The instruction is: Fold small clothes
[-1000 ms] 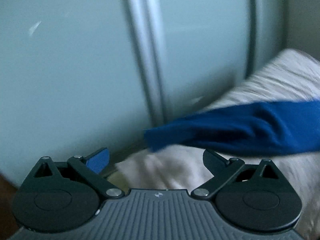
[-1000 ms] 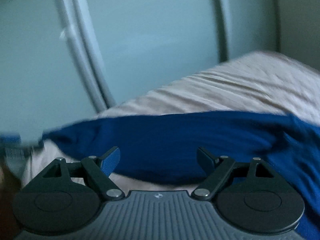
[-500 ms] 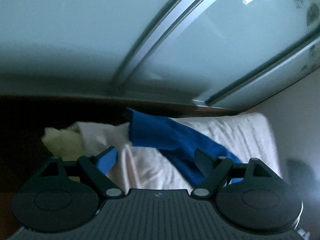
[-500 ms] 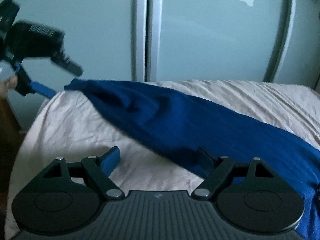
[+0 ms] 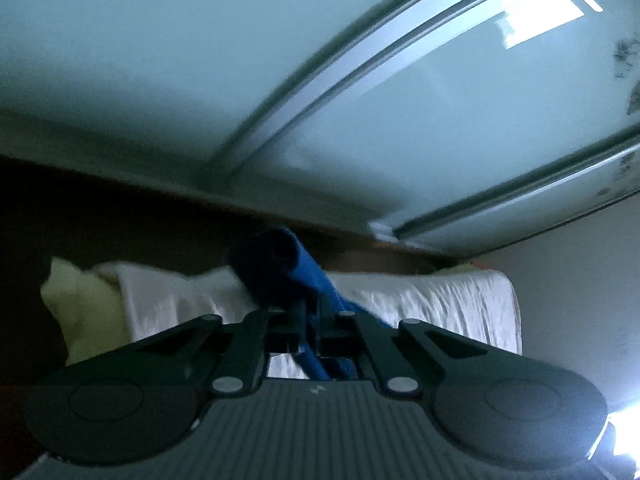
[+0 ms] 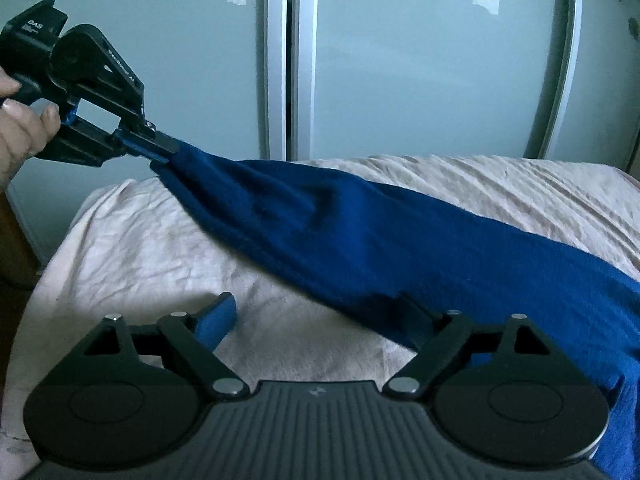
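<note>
A dark blue garment (image 6: 360,232) lies stretched across a cream sheet (image 6: 140,248) on the bed. My left gripper (image 5: 308,320) is shut on one end of the blue garment (image 5: 288,268) and holds that end lifted off the sheet. It also shows in the right wrist view (image 6: 164,152), at upper left, pinching the cloth's tip. My right gripper (image 6: 316,312) is open and empty, low over the sheet, with the garment's lower edge just beyond its right finger.
Frosted glass sliding doors (image 6: 420,60) with metal frames stand behind the bed. A pale yellow cloth (image 5: 84,308) lies at the bed's left end in the left wrist view. A plain wall (image 5: 580,280) is at right.
My left gripper has closed on the end of the blue garment and lifted it. My right gripper has stayed open and hardly moved.
</note>
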Tool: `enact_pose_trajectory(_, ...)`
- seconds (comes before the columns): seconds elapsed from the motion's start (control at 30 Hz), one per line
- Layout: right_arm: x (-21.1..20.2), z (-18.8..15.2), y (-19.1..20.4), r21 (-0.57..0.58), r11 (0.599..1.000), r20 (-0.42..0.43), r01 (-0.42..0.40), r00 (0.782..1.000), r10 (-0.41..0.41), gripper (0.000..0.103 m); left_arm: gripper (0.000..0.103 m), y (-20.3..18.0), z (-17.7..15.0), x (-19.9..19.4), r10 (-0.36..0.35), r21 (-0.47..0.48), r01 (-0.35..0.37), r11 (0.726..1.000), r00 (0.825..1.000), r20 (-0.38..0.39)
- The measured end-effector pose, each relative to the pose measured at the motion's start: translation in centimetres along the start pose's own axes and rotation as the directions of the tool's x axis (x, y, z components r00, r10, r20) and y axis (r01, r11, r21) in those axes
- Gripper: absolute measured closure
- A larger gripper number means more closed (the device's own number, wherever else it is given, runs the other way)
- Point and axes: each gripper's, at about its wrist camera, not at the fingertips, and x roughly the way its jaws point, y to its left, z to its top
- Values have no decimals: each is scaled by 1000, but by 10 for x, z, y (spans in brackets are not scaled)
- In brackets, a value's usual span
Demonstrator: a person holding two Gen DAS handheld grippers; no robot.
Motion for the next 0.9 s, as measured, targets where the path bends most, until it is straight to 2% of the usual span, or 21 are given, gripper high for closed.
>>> enact_pose_trajectory(0.1, -1, -1, -2, 10, 1000, 2, -4, 1000, 4, 14, 101, -10, -5, -9, 15, 95, -21, 995, 998, 64)
enact_pose_trajectory(0.27, -1, 0, -1, 6, 1000, 4, 4, 1000, -4, 13, 102, -15, -5, -12, 26, 100, -33, 994, 997, 70)
enact_pose_trajectory(0.33, -2, 0, -1, 6, 1000, 5, 6, 1000, -6, 12, 102, -20, -5, -14, -12, 103, 6, 995, 999, 52)
enact_pose_trajectory(0.37, -2, 0, -1, 8, 1000, 6, 7, 1000, -7, 12, 102, -28, -9, -25, -54, 148, 43, 988, 996, 65)
enact_pose_trajectory(0.43, -4, 1, -1, 13, 1000, 12, 12, 1000, -12, 12, 102, -39, -18, -47, -79, 231, 53, 972, 991, 105)
enact_pose_trajectory(0.53, -13, 2, 4, -2, 998, 59, 62, 996, -62, 12, 102, -42, -25, -62, -93, 270, 55, 961, 987, 129)
enact_pose_trajectory(0.63, -22, 5, 15, -72, 993, 117, 91, 990, -83, 12, 102, -41, -33, -64, -71, 291, 18, 956, 983, 170)
enact_pose_trajectory(0.73, -22, 9, 23, -143, 981, 104, 129, 988, -115, 12, 102, -42, -37, -62, -76, 286, 36, 958, 989, 130)
enact_pose_trajectory(0.8, -23, 13, 23, -143, 977, 111, 157, 984, -142, 12, 102, -46, -39, -63, -105, 299, 70, 952, 989, 101)
enact_pose_trajectory(0.9, -30, 27, 31, -145, 978, 167, 149, 978, -124, 12, 102, -57, -45, -67, -138, 324, 100, 941, 986, 95)
